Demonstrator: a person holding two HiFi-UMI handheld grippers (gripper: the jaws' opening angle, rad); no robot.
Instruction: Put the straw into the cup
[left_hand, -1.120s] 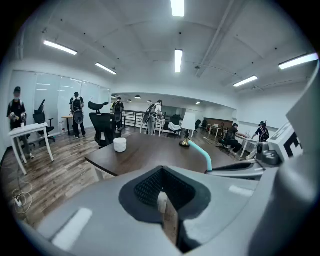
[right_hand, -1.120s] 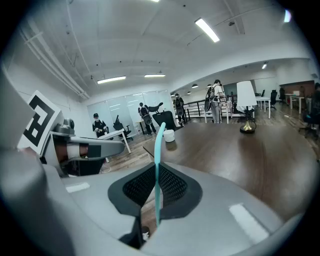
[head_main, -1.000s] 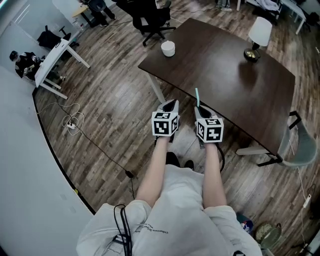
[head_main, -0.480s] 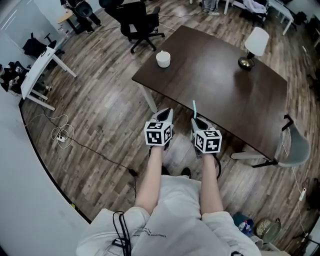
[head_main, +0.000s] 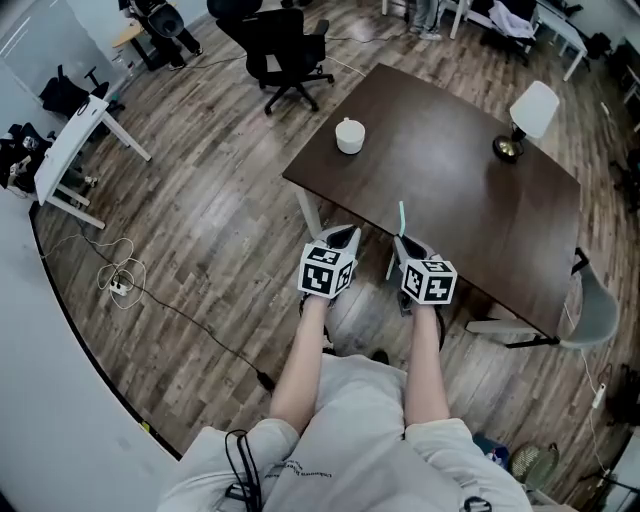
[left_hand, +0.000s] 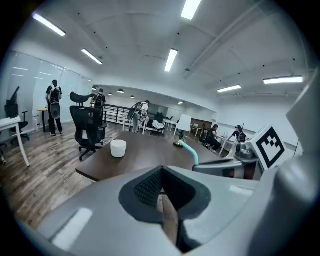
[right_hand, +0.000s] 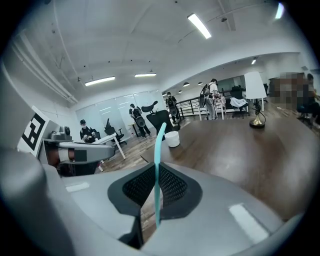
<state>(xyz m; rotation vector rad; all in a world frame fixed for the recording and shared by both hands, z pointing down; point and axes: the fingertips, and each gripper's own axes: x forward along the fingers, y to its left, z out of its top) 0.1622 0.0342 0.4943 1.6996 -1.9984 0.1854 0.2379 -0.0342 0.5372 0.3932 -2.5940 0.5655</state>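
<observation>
A white cup (head_main: 349, 136) stands near the far left corner of the dark brown table (head_main: 460, 200); it also shows in the left gripper view as the cup (left_hand: 118, 148) and in the right gripper view as the cup (right_hand: 172, 139). My right gripper (head_main: 408, 245) is shut on a teal straw (head_main: 401, 216), which sticks up from between the jaws, the straw (right_hand: 158, 170) bent at its top. My left gripper (head_main: 341, 236) is shut and holds nothing. Both grippers hover side by side at the table's near edge, well short of the cup.
A lamp with a white shade (head_main: 527, 118) stands on the table's far right. A black office chair (head_main: 280, 45) is beyond the table, a grey chair (head_main: 588, 310) at its right end. A white desk (head_main: 68, 155) and cables (head_main: 118, 275) lie to the left.
The head view has shifted, so the table and cup sit slightly differently in frame. Both grippers stay side by side at the table's near edge, the straw still held.
</observation>
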